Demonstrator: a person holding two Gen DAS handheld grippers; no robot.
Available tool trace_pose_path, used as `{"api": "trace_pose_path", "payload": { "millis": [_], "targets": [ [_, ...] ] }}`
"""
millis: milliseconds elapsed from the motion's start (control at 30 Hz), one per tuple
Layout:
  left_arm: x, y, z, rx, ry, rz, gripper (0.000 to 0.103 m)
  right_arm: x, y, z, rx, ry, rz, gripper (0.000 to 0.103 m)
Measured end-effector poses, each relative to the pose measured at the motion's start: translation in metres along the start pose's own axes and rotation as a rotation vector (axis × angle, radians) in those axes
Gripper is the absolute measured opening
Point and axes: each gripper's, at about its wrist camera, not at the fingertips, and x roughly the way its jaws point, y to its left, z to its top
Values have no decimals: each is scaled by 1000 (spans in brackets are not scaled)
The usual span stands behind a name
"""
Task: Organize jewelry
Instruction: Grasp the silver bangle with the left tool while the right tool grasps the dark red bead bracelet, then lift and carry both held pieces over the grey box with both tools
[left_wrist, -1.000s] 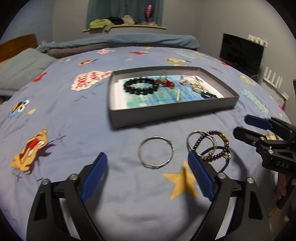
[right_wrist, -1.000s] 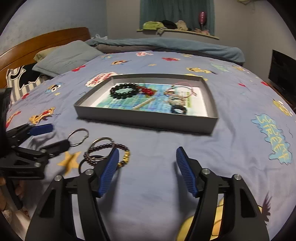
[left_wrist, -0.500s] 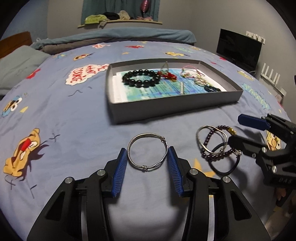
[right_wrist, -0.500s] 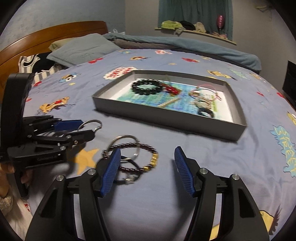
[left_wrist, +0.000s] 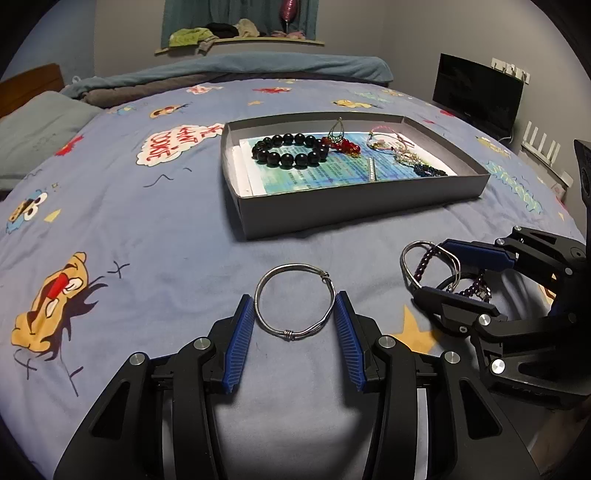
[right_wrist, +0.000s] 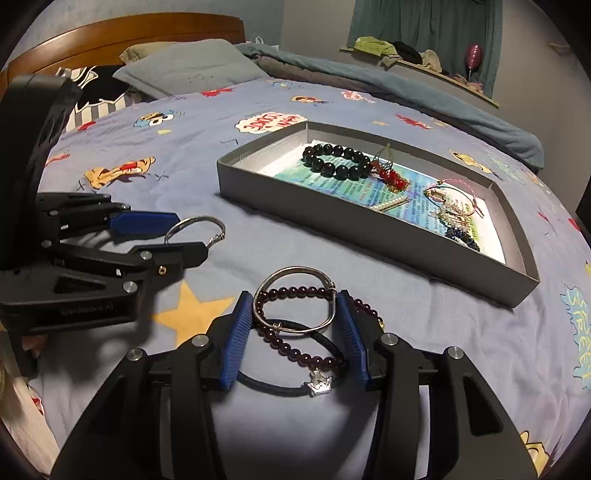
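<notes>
A silver bangle lies on the blue bedspread between the blue pads of my left gripper, whose jaws touch its sides. It also shows in the right wrist view. My right gripper has closed around a second silver bangle, which lies over a purple bead bracelet and a black cord with a silver charm. A grey tray beyond holds a black bead bracelet, red earrings and several chains.
The bed has a grey pillow and wooden headboard at the far left. A dark screen stands by the wall at right. A folded blanket lies along the far edge.
Both grippers have moved forward and narrowed. The left jaws have come onto the lone bangle. The right jaws have come around the bangle in the bracelet pile.
</notes>
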Motion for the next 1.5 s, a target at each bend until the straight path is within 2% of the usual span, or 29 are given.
{"api": "trace_pose_path", "payload": {
  "millis": [400, 567, 800, 1000, 1100, 1233, 1367, 1500],
  "targets": [
    [-14, 1, 0, 3, -33, 1, 46, -23, -7, 2, 36, -88, 7, 46],
    [-36, 2, 5, -14, -81, -10, 46, -38, -19, 6, 68, -130, -3, 46],
    [-61, 2, 51, -10, -178, 25, 46, -52, -54, 37, 150, -178, -37, 46],
    [-44, 1, 92, -24, -191, 34, 46, -45, -75, 76, 147, -205, -95, 46],
    [-29, -2, 107, -16, -185, 44, 46, -39, -88, 88, 172, -226, -94, 46],
    [-2, 1, 110, -19, -142, 38, 46, -16, -97, 89, 179, -192, -74, 46],
    [27, 9, 105, -45, -69, 21, 46, 18, -101, 82, 174, -93, -60, 46],
    [44, 13, 103, -54, -33, 14, 46, 40, -105, 74, 180, -11, -54, 46]
  ]
}}
